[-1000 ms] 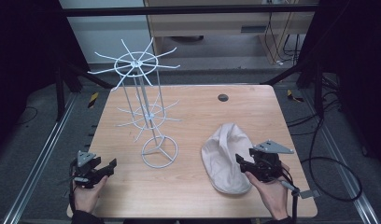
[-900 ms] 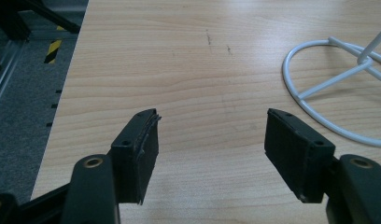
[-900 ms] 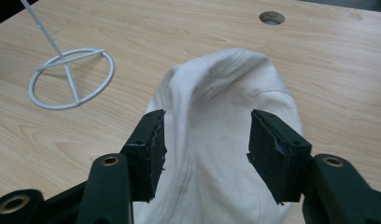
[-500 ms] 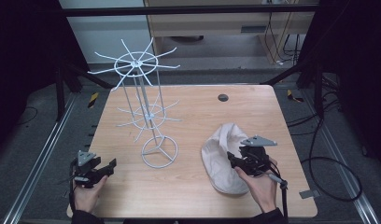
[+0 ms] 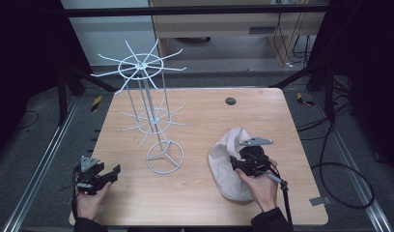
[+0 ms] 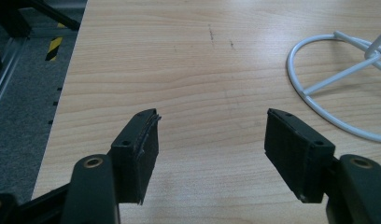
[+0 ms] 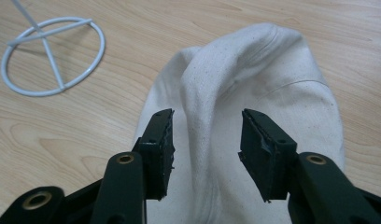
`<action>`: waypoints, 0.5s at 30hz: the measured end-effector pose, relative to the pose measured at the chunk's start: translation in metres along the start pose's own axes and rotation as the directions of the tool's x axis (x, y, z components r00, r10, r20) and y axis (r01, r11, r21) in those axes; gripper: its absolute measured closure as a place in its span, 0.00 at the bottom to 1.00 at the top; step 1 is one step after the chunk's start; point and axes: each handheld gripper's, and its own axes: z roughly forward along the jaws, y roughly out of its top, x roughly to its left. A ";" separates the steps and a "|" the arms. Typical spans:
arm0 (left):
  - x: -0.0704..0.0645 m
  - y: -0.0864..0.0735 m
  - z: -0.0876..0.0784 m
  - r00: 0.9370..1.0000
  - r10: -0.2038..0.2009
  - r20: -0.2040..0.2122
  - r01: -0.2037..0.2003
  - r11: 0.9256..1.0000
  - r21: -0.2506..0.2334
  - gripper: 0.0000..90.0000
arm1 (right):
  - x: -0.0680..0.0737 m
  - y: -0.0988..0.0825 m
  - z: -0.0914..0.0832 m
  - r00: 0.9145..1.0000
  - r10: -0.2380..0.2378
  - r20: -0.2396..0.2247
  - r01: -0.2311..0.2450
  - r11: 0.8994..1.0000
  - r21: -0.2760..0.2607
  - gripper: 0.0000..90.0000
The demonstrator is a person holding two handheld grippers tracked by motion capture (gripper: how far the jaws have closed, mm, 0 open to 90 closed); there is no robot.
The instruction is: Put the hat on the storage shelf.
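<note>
A cream cloth cap (image 5: 226,162) (image 7: 254,79) lies on the wooden table (image 5: 204,113), right of centre. My right gripper (image 5: 236,162) (image 7: 206,140) is open right over the cap, its jaws straddling a raised fold of the fabric without closing on it. A white wire rack (image 5: 154,118) with radiating arms stands left of centre, and its ring base (image 7: 53,56) (image 6: 338,84) rests on the table. My left gripper (image 5: 110,172) (image 6: 212,140) sits open near the front left corner with nothing between its jaws.
A small dark round hole (image 5: 230,101) sits near the table's far edge. Metal rails (image 5: 45,159) run along the floor on both sides. A cable (image 5: 330,164) loops on the floor to the right.
My right gripper has moved left and forward from the cap's right edge onto the cap. The left gripper has stayed in place.
</note>
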 end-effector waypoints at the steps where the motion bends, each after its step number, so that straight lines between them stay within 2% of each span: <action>1: 0.000 0.000 0.000 1.000 -0.001 -0.001 0.001 1.000 -0.002 0.39 | 0.000 0.000 0.002 1.000 0.001 0.004 -0.001 1.000 0.006 0.60; 10: -0.001 0.000 0.001 1.000 0.004 0.000 -0.004 1.000 0.003 0.39 | -0.002 -0.004 0.019 1.000 0.011 0.022 -0.013 0.998 0.057 0.65; 15: -0.001 0.000 0.001 1.000 0.005 -0.003 -0.005 1.000 0.008 0.39 | -0.001 -0.006 0.028 1.000 0.010 0.030 -0.013 0.996 0.085 0.74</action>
